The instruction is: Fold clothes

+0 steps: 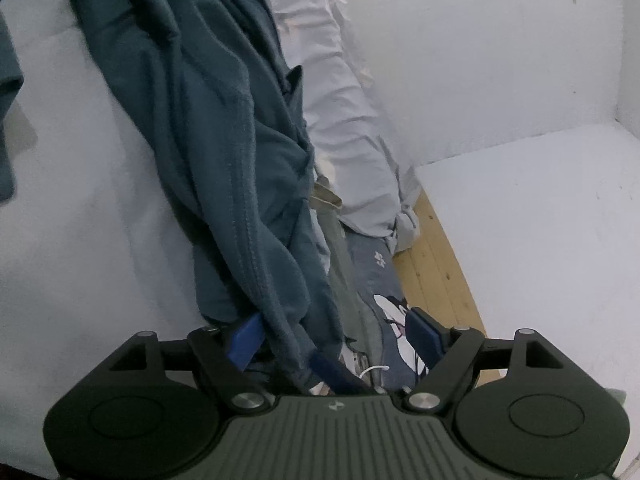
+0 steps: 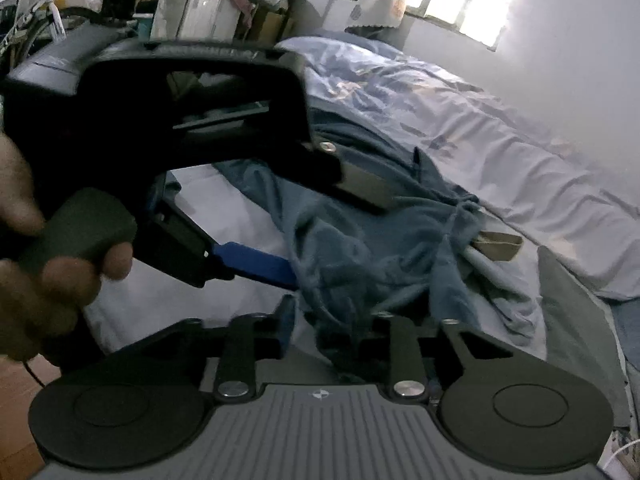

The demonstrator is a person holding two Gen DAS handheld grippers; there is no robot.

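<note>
Garment: teal fleece garment (image 2: 360, 236) lies bunched and twisted on the white sheet (image 2: 192, 304) of the bed, unfolded; a seam-stitched strip of it runs back toward both grippers.
Left gripper: left gripper (image 1: 336, 336) has its jaws spread wide; the blue pads (image 1: 424, 332) flank the strip of fleece without pressing it. Released, nothing held.
Right gripper: right gripper (image 2: 332, 320) has its jaws partly parted with a fold of fleece lying between them; whether the pads pinch it I cannot tell, as the cloth hides the tips.
Hand: a hand (image 2: 44, 264) grips the left tool's handle, seen from the right wrist view.
Step in hand: judged early, a hand-over or re-grip of one edge; no fold made yet.
Next move calls for: left jaws closing on the seam edge, then both tools drawing apart to spread the garment flat.
Surroundings: pale blue duvet (image 2: 460, 116) rumpled just beyond; a grey cloth (image 2: 576, 312) near the right side.
</note>
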